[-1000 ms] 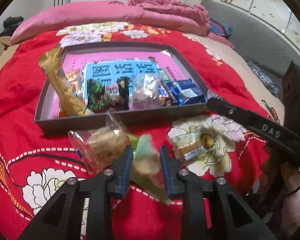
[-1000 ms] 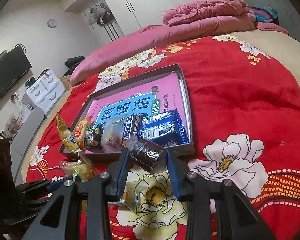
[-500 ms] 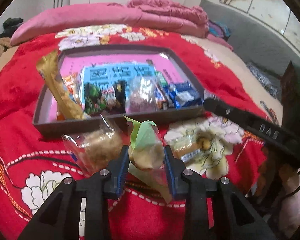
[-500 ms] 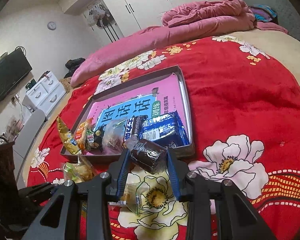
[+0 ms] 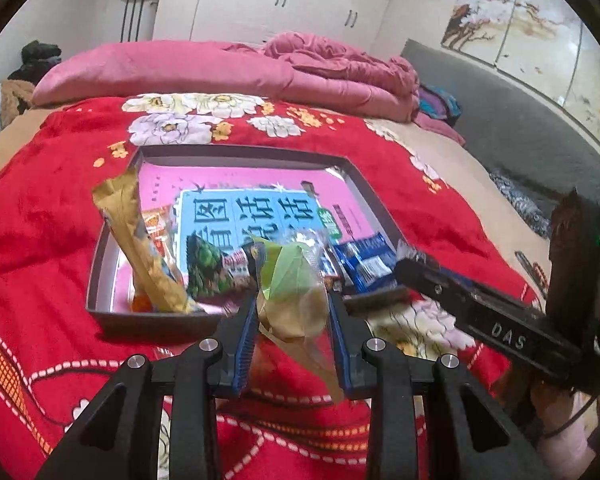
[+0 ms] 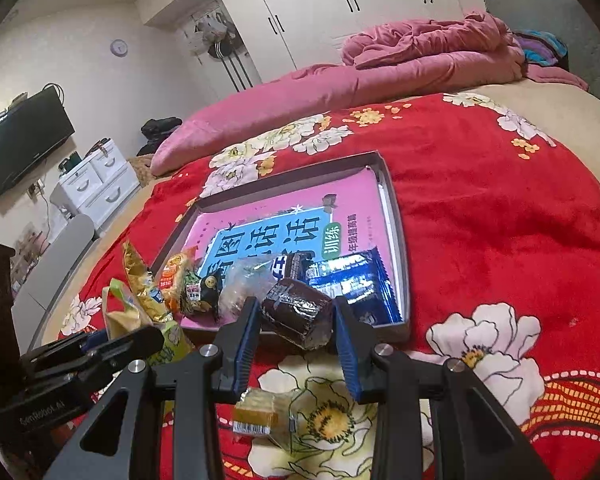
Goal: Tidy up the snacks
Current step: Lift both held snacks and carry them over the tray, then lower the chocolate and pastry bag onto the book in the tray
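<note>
A grey tray (image 5: 100, 256) (image 6: 400, 240) with a pink book in it lies on the red bed cover and holds several snacks along its near side. My left gripper (image 5: 292, 312) is shut on a green-and-clear snack packet (image 5: 296, 292), held above the cover in front of the tray's near rim. My right gripper (image 6: 296, 320) is shut on a dark brown cake packet (image 6: 296, 312), held over the tray's near rim. A clear-wrapped yellow cake (image 6: 260, 416) lies on the cover under the right gripper. The left gripper with its packet shows at the left of the right wrist view (image 6: 132, 320).
In the tray are a gold packet (image 5: 140, 252), a green packet (image 5: 208, 268), a blue packet (image 5: 364, 260) and a clear bag (image 6: 248, 280). Pink quilts (image 5: 220, 72) lie at the bed's far end. The right gripper's body (image 5: 492, 320) crosses the left wrist view.
My left gripper has lifted the green packet off the cover and carried it up toward the tray's near rim. My right gripper has held the brown packet nearly still.
</note>
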Demonstrator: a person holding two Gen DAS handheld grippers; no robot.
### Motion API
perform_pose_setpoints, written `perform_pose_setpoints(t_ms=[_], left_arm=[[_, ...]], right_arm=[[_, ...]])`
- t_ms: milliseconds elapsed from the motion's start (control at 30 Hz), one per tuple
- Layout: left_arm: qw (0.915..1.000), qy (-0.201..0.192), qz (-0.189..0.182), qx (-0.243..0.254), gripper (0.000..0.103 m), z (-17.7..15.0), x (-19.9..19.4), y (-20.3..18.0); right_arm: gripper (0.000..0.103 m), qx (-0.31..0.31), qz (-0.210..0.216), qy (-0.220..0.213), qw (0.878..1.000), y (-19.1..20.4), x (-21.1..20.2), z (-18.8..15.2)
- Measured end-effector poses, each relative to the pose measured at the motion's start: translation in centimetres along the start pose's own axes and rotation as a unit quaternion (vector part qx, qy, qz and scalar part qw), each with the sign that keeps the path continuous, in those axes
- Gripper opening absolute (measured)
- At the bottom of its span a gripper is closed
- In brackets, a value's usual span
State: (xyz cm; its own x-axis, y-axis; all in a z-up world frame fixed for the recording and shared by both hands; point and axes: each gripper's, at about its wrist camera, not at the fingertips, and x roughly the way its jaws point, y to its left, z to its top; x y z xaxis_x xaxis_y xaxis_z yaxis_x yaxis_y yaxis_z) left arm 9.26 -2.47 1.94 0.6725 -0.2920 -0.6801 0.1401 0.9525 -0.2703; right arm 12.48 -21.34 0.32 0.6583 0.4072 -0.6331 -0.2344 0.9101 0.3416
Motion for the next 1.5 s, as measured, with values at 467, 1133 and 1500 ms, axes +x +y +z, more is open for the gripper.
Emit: perform_pose_setpoints(t_ms=[467, 1133, 1500], left_arm=[[0.9978, -0.026, 0.025, -0.056, 0.034, 2.3, 1.9, 3.4], [0.9964, -0.006, 0.054, -0.066, 0.035, 2.9, 5.1, 4.4], [0.9959, 0.016, 0.067, -0.059, 0.036, 2.8, 6.7, 4.6]], right_arm=[[0.037, 0.003, -0.003, 0.004, 1.0, 0.3, 1.7, 0.7], [0.037, -0.01, -0.002, 0.029, 1.0, 1.4, 4.4, 0.9], [0.037, -0.032, -0.014, 0.044, 0.998, 2.4, 5.6, 0.6]])
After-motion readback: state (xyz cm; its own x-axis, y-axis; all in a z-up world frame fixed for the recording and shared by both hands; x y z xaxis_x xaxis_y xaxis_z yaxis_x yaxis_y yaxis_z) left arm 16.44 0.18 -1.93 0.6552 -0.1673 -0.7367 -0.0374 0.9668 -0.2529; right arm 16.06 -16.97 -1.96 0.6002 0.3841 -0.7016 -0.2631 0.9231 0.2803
